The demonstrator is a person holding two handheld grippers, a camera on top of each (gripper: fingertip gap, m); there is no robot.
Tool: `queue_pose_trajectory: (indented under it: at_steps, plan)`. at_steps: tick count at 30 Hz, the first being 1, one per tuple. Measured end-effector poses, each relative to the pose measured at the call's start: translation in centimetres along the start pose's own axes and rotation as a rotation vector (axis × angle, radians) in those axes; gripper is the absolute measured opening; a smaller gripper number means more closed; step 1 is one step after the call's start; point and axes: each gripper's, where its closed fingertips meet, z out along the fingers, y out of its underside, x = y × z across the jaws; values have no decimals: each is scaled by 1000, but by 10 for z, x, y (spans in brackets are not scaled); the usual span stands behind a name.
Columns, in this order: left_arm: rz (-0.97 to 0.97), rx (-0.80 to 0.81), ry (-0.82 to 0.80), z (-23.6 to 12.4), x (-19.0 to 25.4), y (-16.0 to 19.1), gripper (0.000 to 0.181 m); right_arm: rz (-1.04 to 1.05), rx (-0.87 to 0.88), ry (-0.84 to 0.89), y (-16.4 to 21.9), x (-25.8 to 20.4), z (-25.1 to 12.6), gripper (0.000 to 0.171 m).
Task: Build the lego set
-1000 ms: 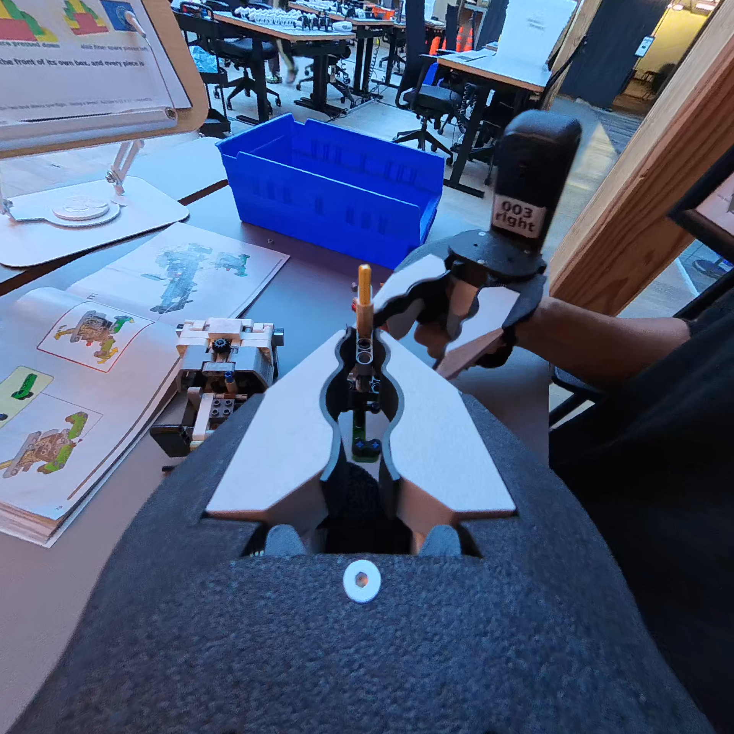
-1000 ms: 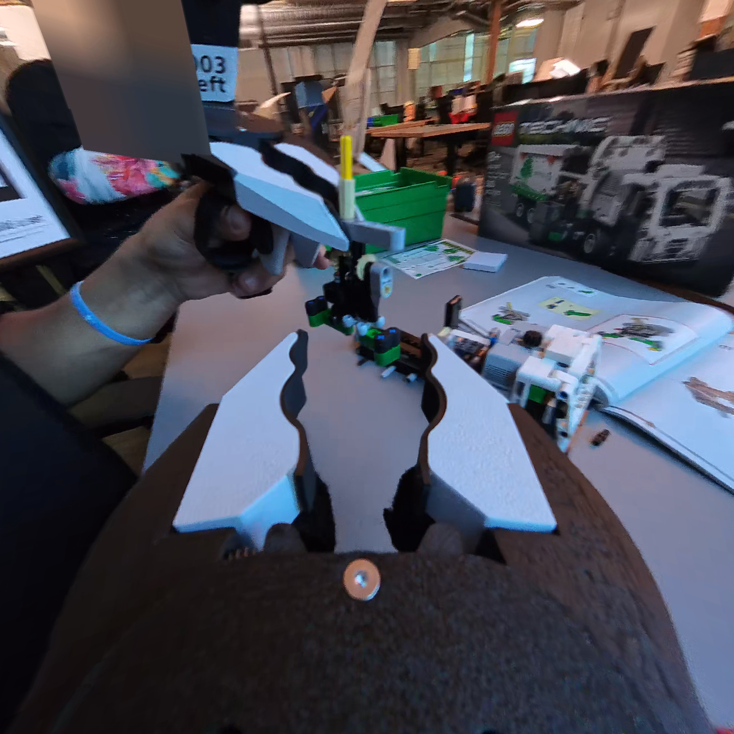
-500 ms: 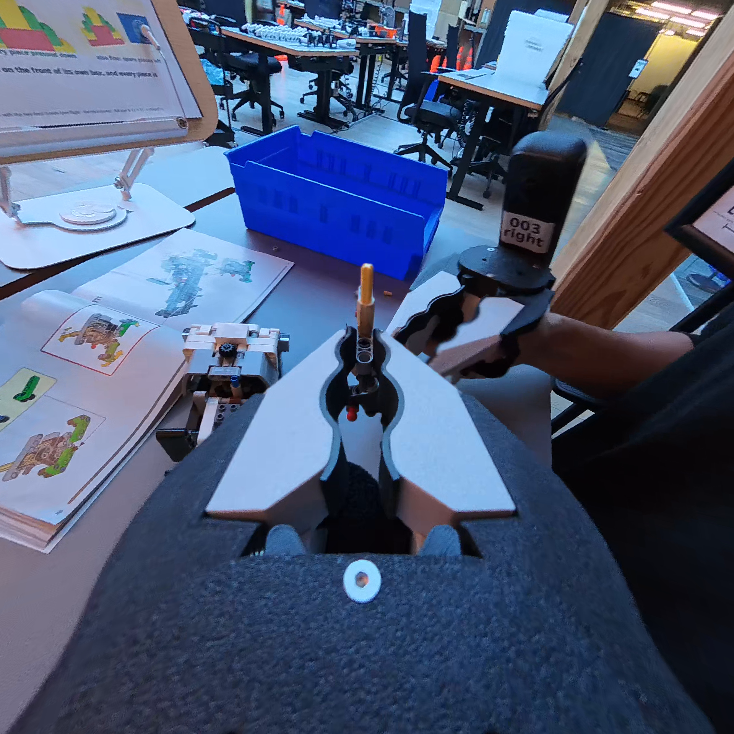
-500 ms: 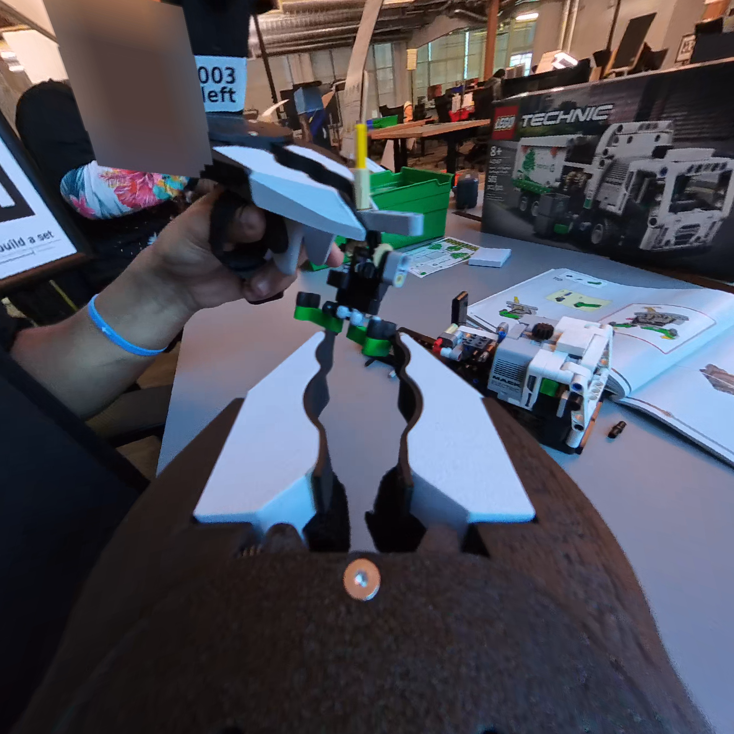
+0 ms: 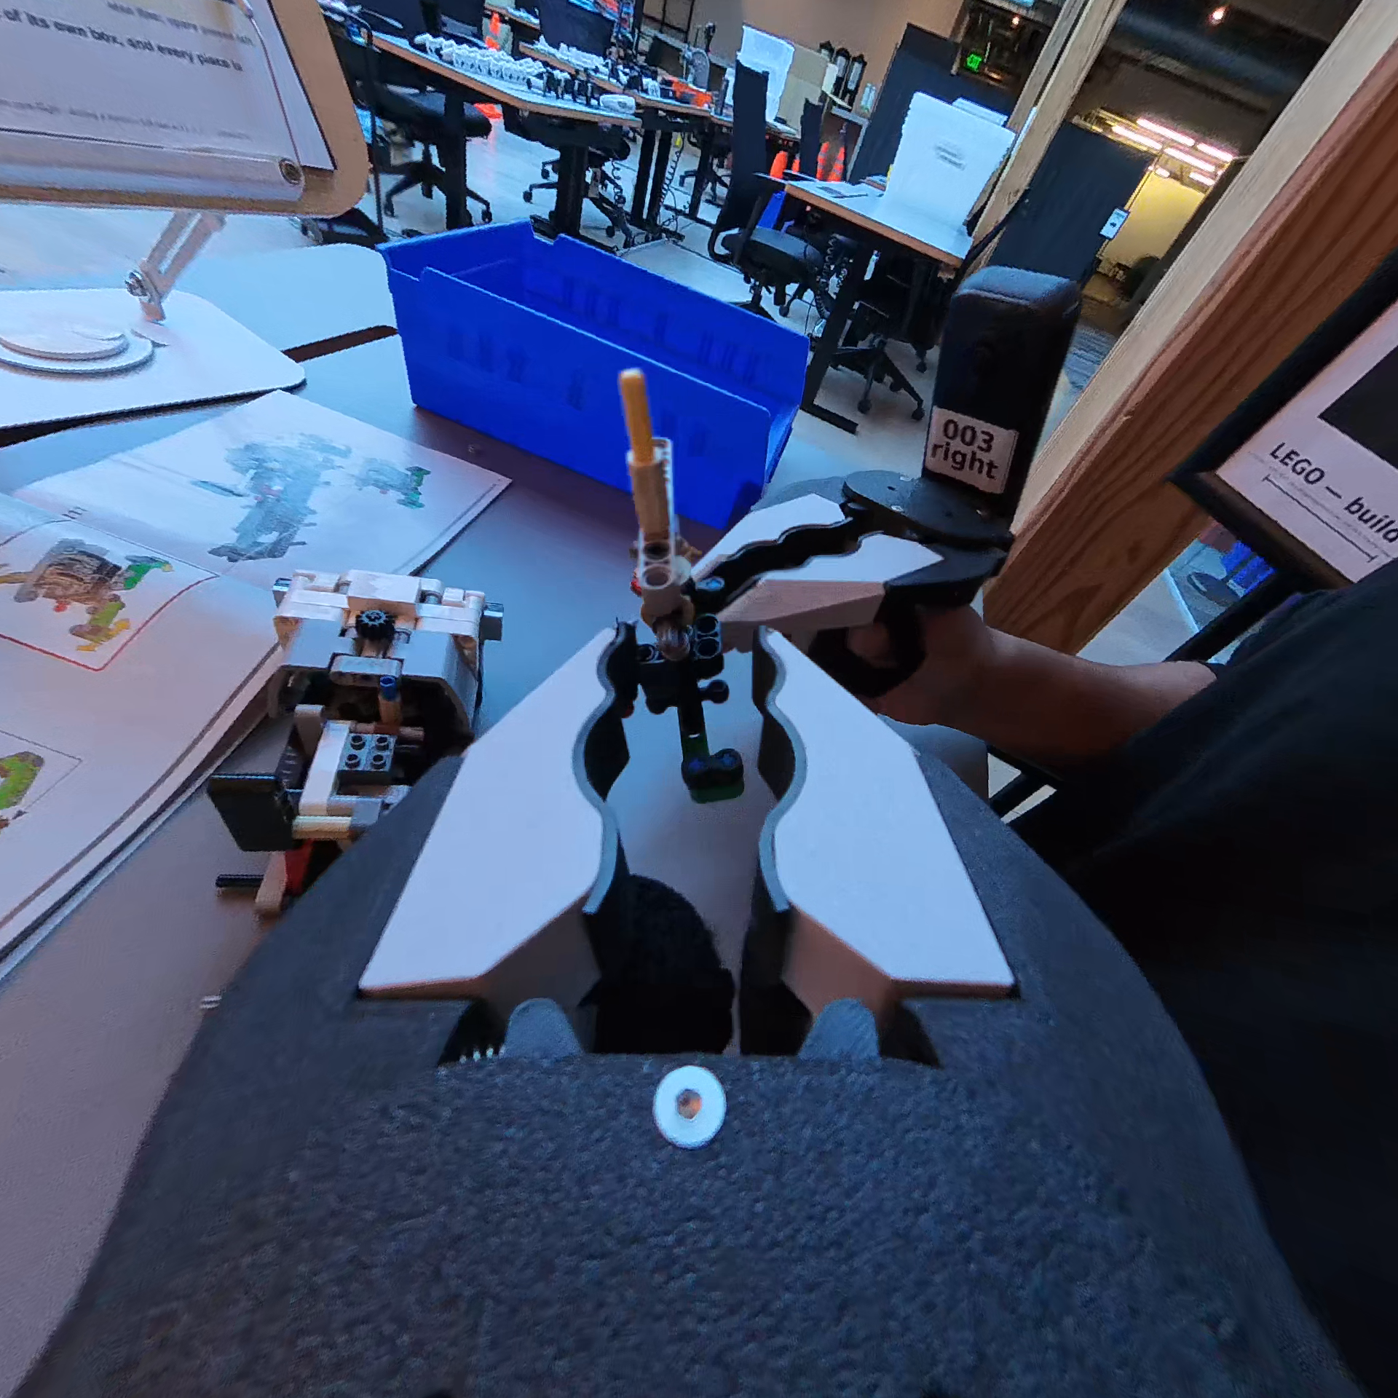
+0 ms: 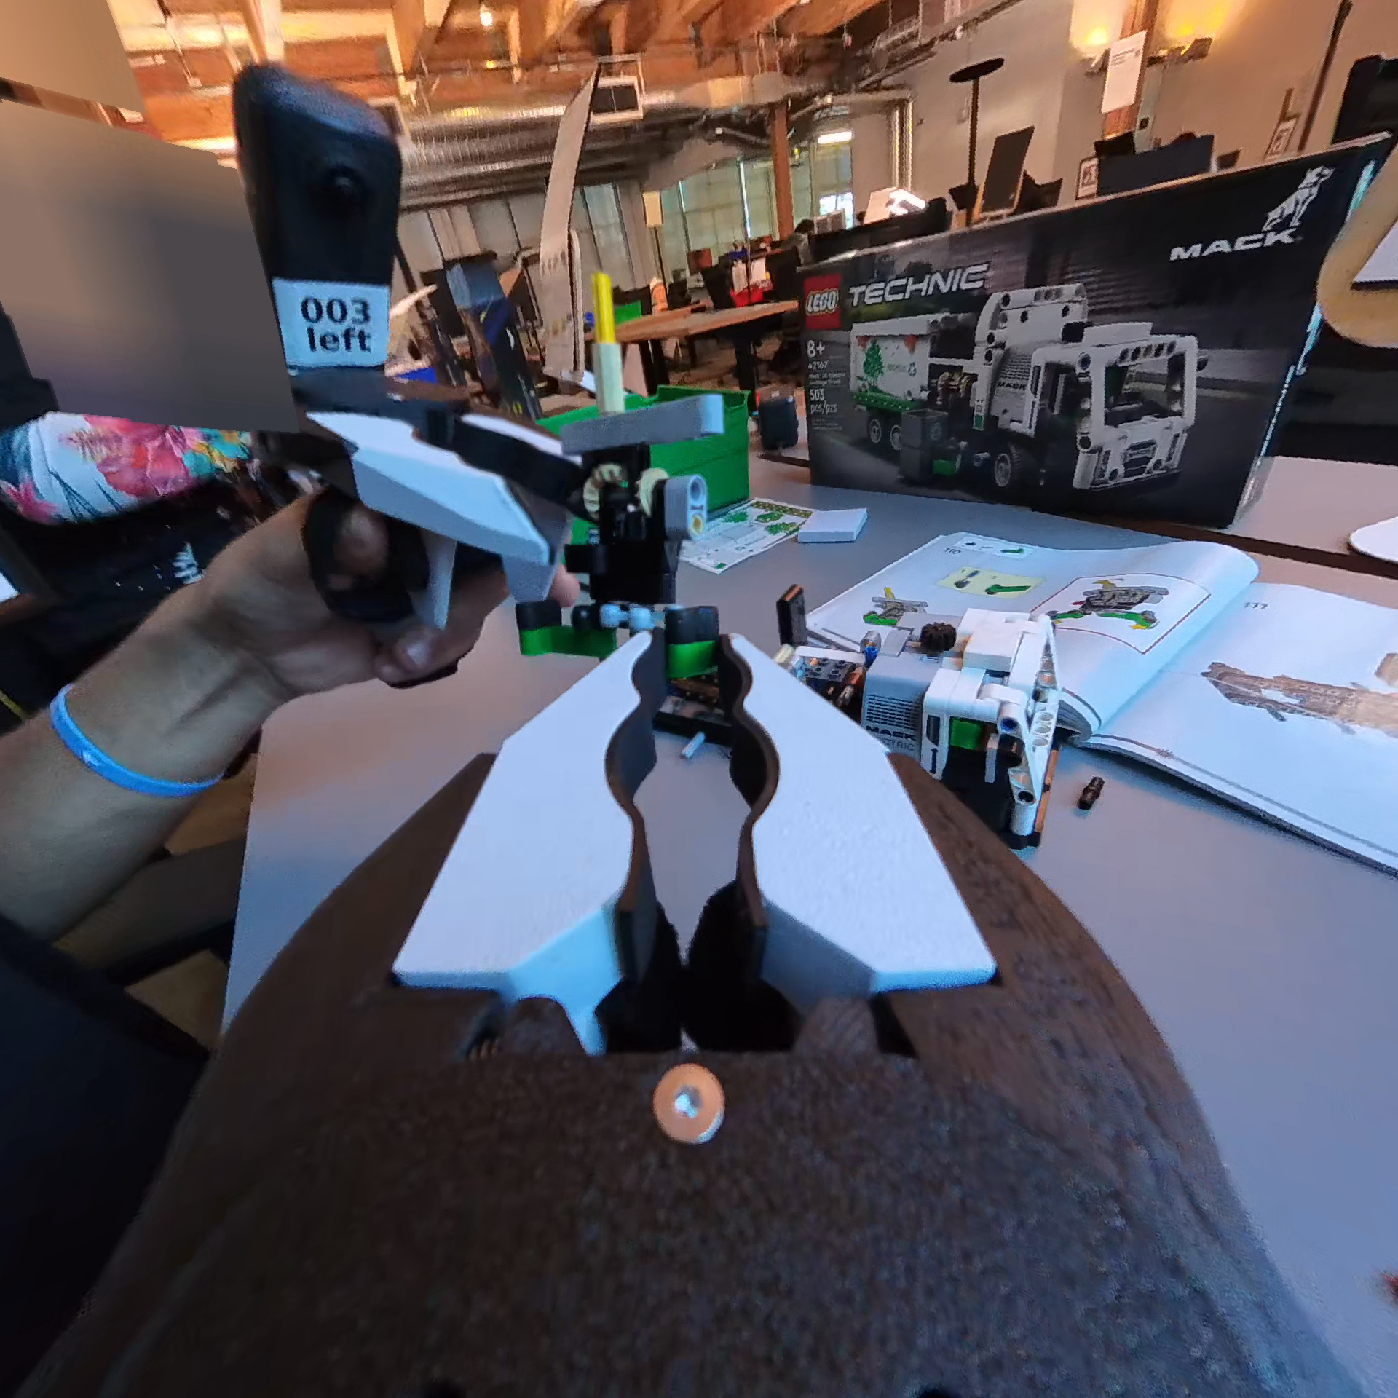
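Having opened since earlier, left gripper [image 5: 685, 658] is releasing the sub-assembly [image 6: 632, 560]; right gripper [image 6: 690, 657] is pinching its green end [image 6: 688, 657], risking twisting loose.

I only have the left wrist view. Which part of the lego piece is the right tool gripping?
Observer: The right tool appears closed on the green block at the bottom of the lego piece.
Operator: Where is the set's box?
Observer: The box stands upright on the table, behind the open booklet.
Operator: Any parts bin on that side?
Observer: Yes, a green bin sits just left of the box, behind the lego piece.
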Motion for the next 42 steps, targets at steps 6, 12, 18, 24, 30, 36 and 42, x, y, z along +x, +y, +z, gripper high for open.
queue_pose_trajectory:
  at_steps: [6,12,18,24,30,36,42]
  plan:
    - [-17,-9,10,3,1,6,33,-20,22,7,-1,-2,0,11]
    - [-52,20,-35,3,-12,9,46,6,57,9,-6,-1,-1,11]
    - [-85,83,42,5,-4,8,66,206,151,-92,-14,-4,-5,11]
    - [-46,205,196,0,15,-5,66,507,230,-405,-21,-27,-12,11]
    - [-101,206,456,-11,42,-13,61,646,261,-595,-29,-38,-19,10]
    - [-144,185,541,-9,48,-14,42,586,225,-611,-28,-47,-20,11]
    - [-151,188,548,-6,50,-11,31,551,181,-574,-21,-46,-15,11]
